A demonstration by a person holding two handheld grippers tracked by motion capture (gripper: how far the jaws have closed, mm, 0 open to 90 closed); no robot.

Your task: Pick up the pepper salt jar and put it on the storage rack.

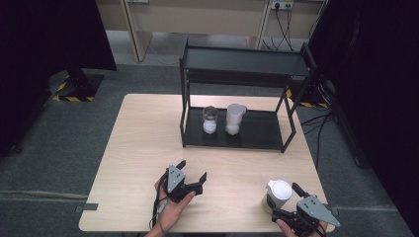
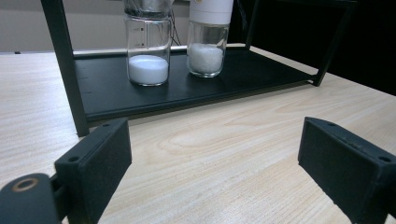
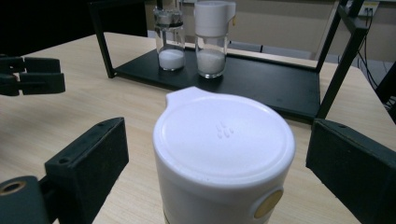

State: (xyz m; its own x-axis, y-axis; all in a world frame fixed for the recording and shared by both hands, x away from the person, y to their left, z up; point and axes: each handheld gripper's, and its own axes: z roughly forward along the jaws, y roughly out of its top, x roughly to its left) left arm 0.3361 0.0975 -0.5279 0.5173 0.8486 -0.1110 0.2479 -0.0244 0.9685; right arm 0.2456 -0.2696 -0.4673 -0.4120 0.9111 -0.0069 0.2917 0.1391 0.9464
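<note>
Pale wooden counter [image 1: 143, 148] carrying black metal rack [image 1: 257, 136]. Right tongs [image 3: 219, 163] gaping wide, straddling white-lidded shaker jar [image 3: 224, 154] at near right, gripping nothing. Left tongs [image 1: 190, 177] idling open, empty. Risk: off-centre closing tipping jar toward edge.

3 jars [image 1: 278, 194], 1 black rack [image 1: 257, 132], 1 table [image 1: 143, 148], 2 grippers [image 1: 190, 173]

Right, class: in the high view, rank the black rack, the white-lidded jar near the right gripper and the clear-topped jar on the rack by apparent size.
1. black rack
2. white-lidded jar, though nearer the camera, so its lead is unsure
3. clear-topped jar
</note>
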